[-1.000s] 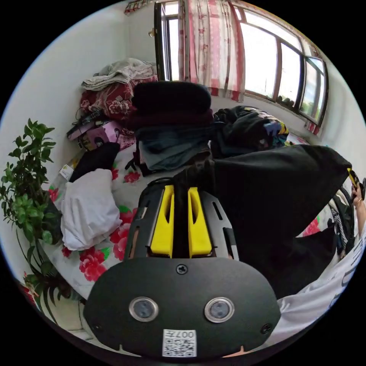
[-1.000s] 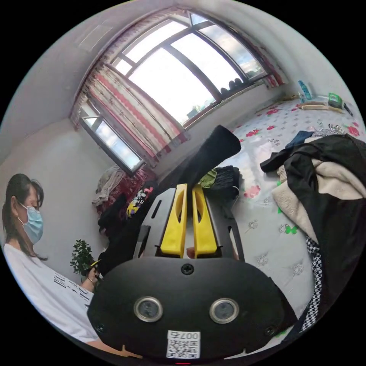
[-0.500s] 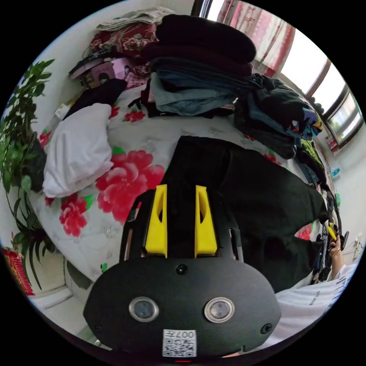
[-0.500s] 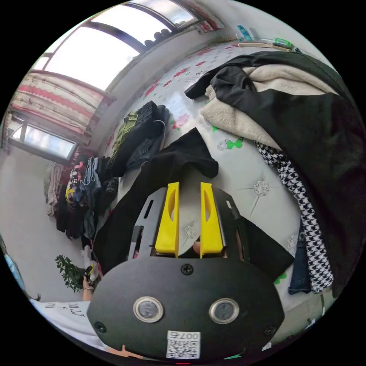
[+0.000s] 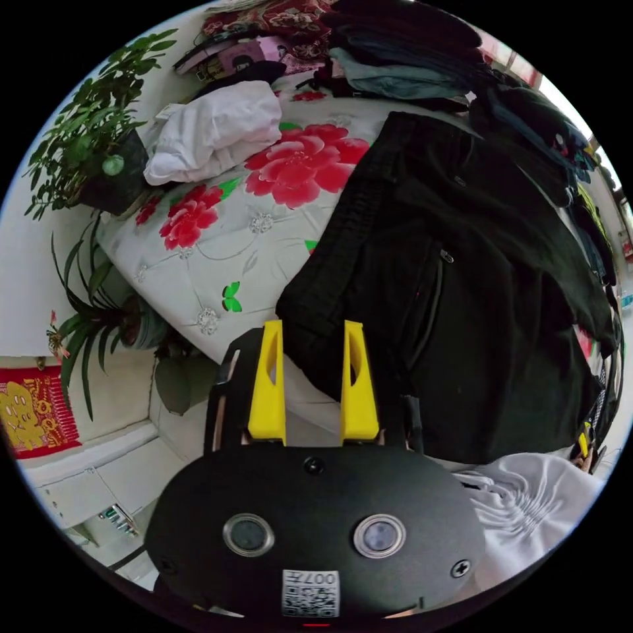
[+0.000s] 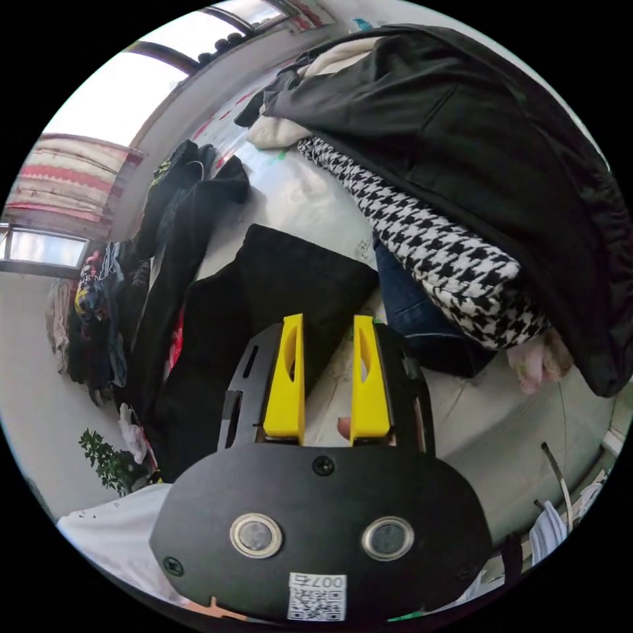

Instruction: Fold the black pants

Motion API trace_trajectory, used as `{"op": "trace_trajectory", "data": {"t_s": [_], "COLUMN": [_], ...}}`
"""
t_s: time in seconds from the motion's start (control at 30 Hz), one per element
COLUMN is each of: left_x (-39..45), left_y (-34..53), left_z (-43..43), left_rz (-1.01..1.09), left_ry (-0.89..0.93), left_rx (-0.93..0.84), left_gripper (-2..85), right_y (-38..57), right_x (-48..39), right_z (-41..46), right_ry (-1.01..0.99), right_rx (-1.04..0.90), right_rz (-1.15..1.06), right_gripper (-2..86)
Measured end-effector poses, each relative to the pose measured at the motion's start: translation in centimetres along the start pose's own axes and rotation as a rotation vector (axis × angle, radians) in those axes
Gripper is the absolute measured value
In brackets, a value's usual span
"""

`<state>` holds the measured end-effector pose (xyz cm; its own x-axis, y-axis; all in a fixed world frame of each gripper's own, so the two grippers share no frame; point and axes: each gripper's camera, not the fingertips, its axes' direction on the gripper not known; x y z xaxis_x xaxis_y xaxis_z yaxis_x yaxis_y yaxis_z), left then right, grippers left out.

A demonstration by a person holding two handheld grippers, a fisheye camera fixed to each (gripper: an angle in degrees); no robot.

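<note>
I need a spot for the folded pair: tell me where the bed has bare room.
Bare floral bedcover lies between the white bundle, the potted plant and the waistband side of the black pants. A narrower strip runs between the pants' far end and the houndstooth garment. The stacked clothes and the black jacket heap crowd the rest.

I see the flower-printed bed (image 5: 217,231) carrying the spread black pants (image 5: 461,277), a white bundle (image 5: 211,132), stacked folded clothes (image 5: 402,59) and a heaped clothes pile (image 6: 461,165).
</note>
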<state>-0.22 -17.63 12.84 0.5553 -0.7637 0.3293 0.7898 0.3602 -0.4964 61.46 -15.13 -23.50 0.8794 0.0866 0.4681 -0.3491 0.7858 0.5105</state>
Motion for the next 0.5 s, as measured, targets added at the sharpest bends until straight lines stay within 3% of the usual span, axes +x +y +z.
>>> {"op": "trace_trajectory", "data": {"t_s": [0.1, 0.17, 0.3, 0.37, 0.5], "left_x": [1.1, 1.1, -0.1, -0.2, -1.0], "left_y": [-0.9, -0.3, 2.0, 3.1, 4.0], "left_z": [-0.3, -1.9, -3.8, -1.6, -0.8], "left_rz": [0.060, 0.089, 0.055, 0.063, 0.010], "left_ry": [-0.076, -0.119, -0.055, 0.009, 0.069], "left_rx": [-0.046, -0.015, 0.045, -0.026, -0.041], "left_gripper": [8.4, 7.3, 7.7, 9.4, 11.4], "right_y": [-0.5, 0.6, 4.6, 6.5, 7.2], "right_x": [-2.2, -3.6, -4.0, -2.3, -0.1], "right_z": [0.7, -2.3, -7.0, -6.1, -3.8], "right_ry": [0.064, 0.051, 0.134, 0.278, 0.287], "right_rx": [-0.019, 0.073, 0.182, 0.152, 0.007], "right_rz": [-0.069, -0.159, -0.263, -0.204, -0.091], "right_gripper": [1.7, 0.6, 0.1, 0.2, 1.0]}}
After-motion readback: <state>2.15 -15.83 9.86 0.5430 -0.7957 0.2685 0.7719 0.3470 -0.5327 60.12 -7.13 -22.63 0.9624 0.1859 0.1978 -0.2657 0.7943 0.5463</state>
